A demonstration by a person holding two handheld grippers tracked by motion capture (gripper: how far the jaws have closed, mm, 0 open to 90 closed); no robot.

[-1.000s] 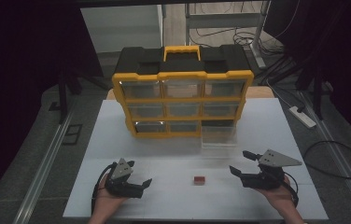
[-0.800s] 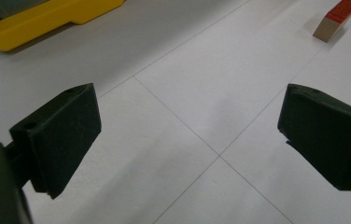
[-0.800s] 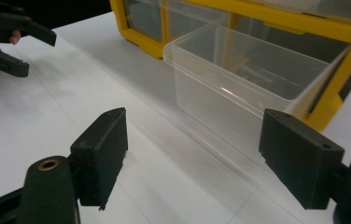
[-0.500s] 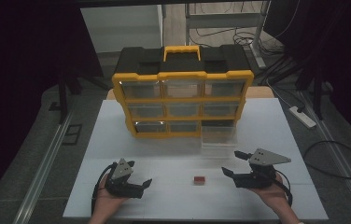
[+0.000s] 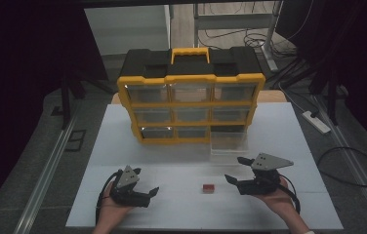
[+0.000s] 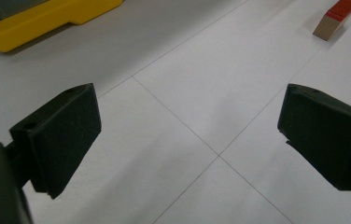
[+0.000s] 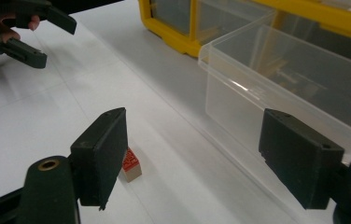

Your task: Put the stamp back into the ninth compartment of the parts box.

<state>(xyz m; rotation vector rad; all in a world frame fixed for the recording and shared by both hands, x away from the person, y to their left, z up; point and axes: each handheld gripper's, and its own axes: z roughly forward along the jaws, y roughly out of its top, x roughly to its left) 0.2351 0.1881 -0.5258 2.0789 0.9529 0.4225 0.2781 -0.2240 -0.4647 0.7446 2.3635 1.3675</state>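
A small red-topped block (image 5: 208,187) lies on the white table (image 5: 181,161) between my two grippers. In the right gripper view the block (image 7: 130,165) sits just behind the left jaw. My right gripper (image 5: 236,169) is open, a short way right of the block, jaws pointing left. A clear plastic drawer (image 5: 227,144) stands pulled out in front of the yellow organizer (image 5: 190,108), and in the right gripper view this drawer (image 7: 285,79) is beyond the jaws. My left gripper (image 5: 146,187) is open and empty, left of the block (image 6: 336,19).
The yellow-and-black organizer with several clear drawers stands upright at the table's back middle; its bottom right slot (image 5: 228,129) is open. Metal rails (image 5: 50,170) run beside the table. A power strip (image 5: 316,122) and cables (image 5: 352,165) lie on the floor at the right.
My right gripper has slid left along the table toward the red-topped block. The left gripper has stayed where it was.
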